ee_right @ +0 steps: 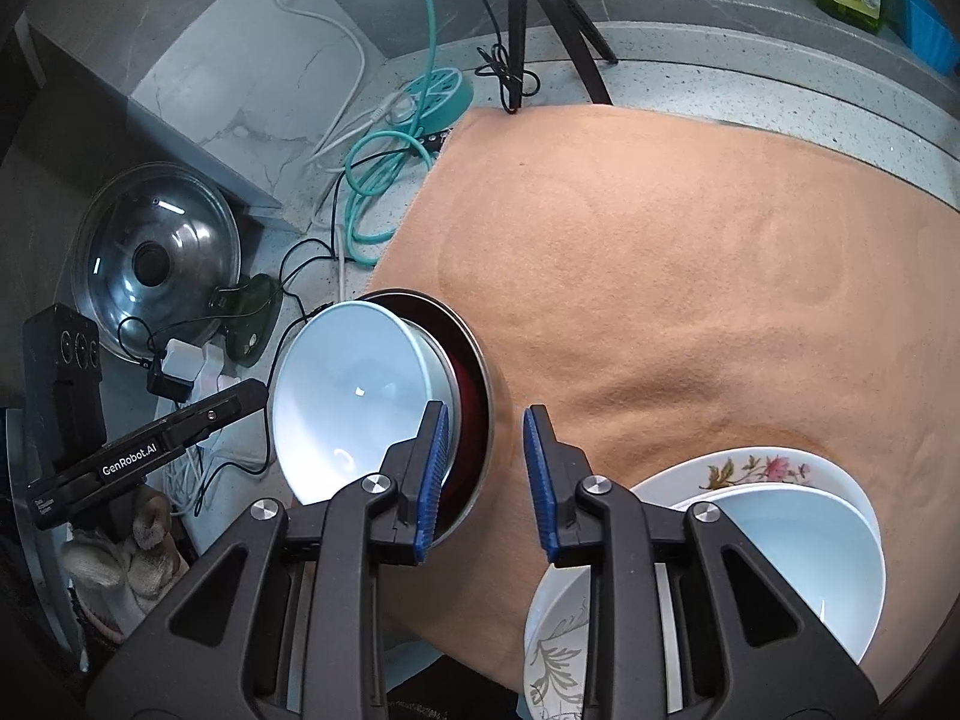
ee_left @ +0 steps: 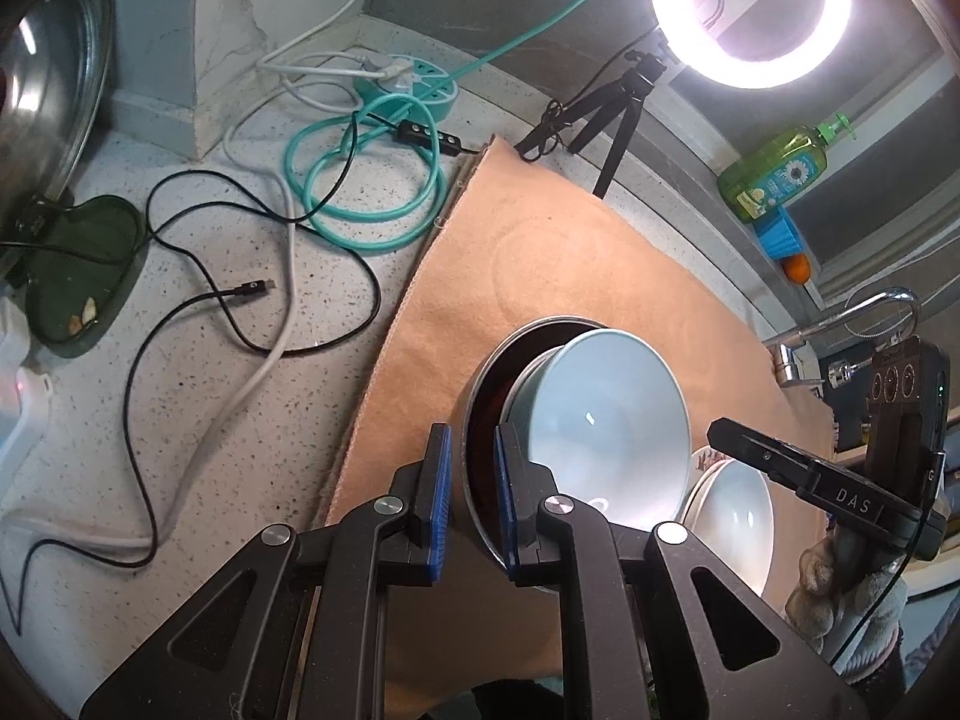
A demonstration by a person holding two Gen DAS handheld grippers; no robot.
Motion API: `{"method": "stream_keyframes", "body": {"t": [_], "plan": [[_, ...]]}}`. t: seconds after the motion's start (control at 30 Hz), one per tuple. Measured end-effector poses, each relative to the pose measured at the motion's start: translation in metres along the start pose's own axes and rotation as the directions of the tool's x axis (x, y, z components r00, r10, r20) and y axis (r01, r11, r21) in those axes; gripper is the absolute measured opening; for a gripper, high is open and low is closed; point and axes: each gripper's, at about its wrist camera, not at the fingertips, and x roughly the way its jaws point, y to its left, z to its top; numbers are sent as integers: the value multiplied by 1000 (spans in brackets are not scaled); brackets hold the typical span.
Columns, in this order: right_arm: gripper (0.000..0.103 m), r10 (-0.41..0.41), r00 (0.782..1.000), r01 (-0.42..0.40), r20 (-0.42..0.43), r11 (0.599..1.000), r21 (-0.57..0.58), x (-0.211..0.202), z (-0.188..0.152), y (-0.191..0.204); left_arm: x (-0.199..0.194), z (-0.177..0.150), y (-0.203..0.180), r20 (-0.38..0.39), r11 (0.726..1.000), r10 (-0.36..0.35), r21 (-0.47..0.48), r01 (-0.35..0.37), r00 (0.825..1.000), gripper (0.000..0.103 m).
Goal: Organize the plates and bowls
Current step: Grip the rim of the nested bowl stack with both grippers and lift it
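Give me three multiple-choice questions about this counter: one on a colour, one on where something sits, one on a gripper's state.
1. The cloth is: A green, B orange, C white.
2. The tilted blue bowl rests: A flat on the cloth, B on the floor, C in the steel dish.
3. The right gripper is: A open and empty, B shut on a bowl, C shut on the cloth.

Answers:
1. B: the cloth under the dishes is orange.
2. C: the bowl leans inside the dish's rim.
3. A: only bare cloth shows between its blue pads.
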Motion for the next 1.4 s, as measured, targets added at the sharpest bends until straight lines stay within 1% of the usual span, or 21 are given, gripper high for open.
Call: {"method": "stream_keyframes", "body": {"t": [0.17, 0.57, 0.8, 0.93, 1.03, 1.17, 1.27, 1.4], "plan": [[26, 11, 1000, -11, -7, 1000, 26, 4, -2, -8, 5, -2, 2, -11, 1000, -8, -11, 8, 1000, 12], [26, 22, 999, -20, -38, 998, 52, 21, -6, -11, 18, -5, 6, -43, 999, -26, -33, 25, 999, 12], [26, 38, 997, -34, -61, 997, 66, 30, -8, -14, 18, -4, 9, -40, 998, -42, -48, 40, 998, 12], [26, 49, 997, -44, -65, 996, 77, 34, -9, -16, 18, -5, 9, -37, 999, -34, -40, 33, 999, 12], [24, 53, 996, -48, -68, 996, 77, 35, -10, -15, 19, -5, 11, -38, 999, -34, -41, 33, 999, 12], [21, 54, 996, -48, -76, 996, 71, 38, -10, -13, 21, -7, 9, -48, 1000, -14, -7, 13, 999, 12], [19, 55, 995, -49, -81, 996, 72, 41, -10, -13, 24, -8, 6, -53, 1000, 4, 10, -3, 999, 11], [15, 59, 995, -53, -84, 996, 69, 43, -9, -12, 27, -8, 4, -60, 1000, 7, 27, -5, 998, 8]]}}
